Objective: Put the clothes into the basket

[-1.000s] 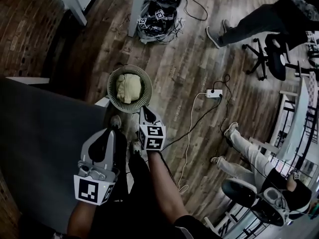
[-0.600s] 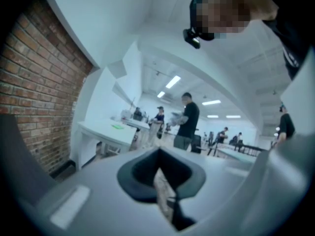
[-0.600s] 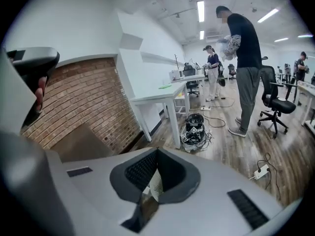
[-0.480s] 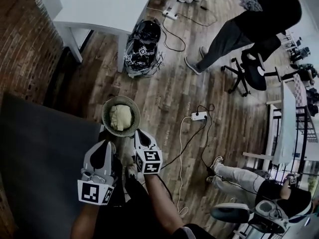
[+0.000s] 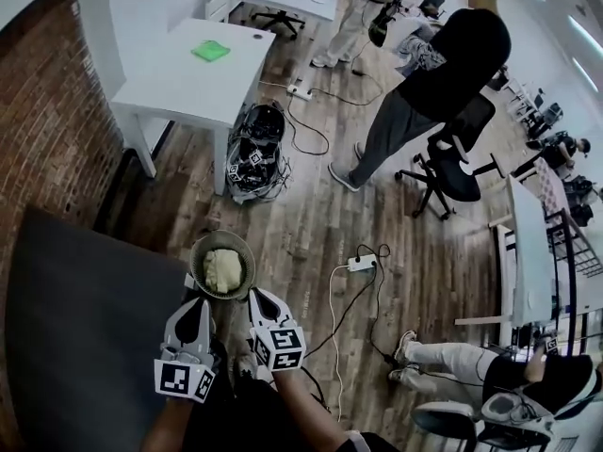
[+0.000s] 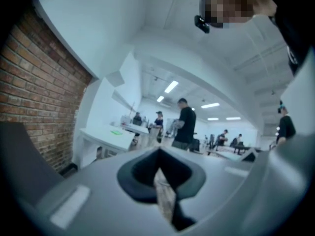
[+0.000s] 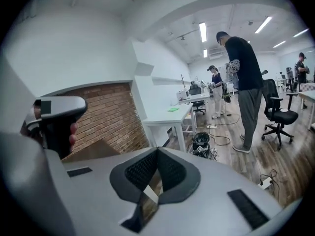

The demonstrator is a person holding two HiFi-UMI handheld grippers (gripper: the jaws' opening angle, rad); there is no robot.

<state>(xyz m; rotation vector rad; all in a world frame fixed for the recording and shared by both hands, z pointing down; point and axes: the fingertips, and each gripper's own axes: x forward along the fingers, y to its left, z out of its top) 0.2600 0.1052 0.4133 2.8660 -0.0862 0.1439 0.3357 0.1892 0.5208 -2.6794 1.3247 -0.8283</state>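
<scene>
Yellowish clothes point(image 5: 223, 269) are lying bundled inside the round basket point(image 5: 195, 252), which is standing on the wood floor point(image 5: 311, 224). The left claw point(image 5: 201, 303) and right claw point(image 5: 256, 296) are hovering just beside the basket's near rim. Both are showing jaws pressed together, gripping nothing.

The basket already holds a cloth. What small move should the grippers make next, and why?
Probably pull both back and stop: the yellow cloth lies inside the basket, the left gripper and right gripper are shut on nothing, and no other cloth shows nearby.
</scene>
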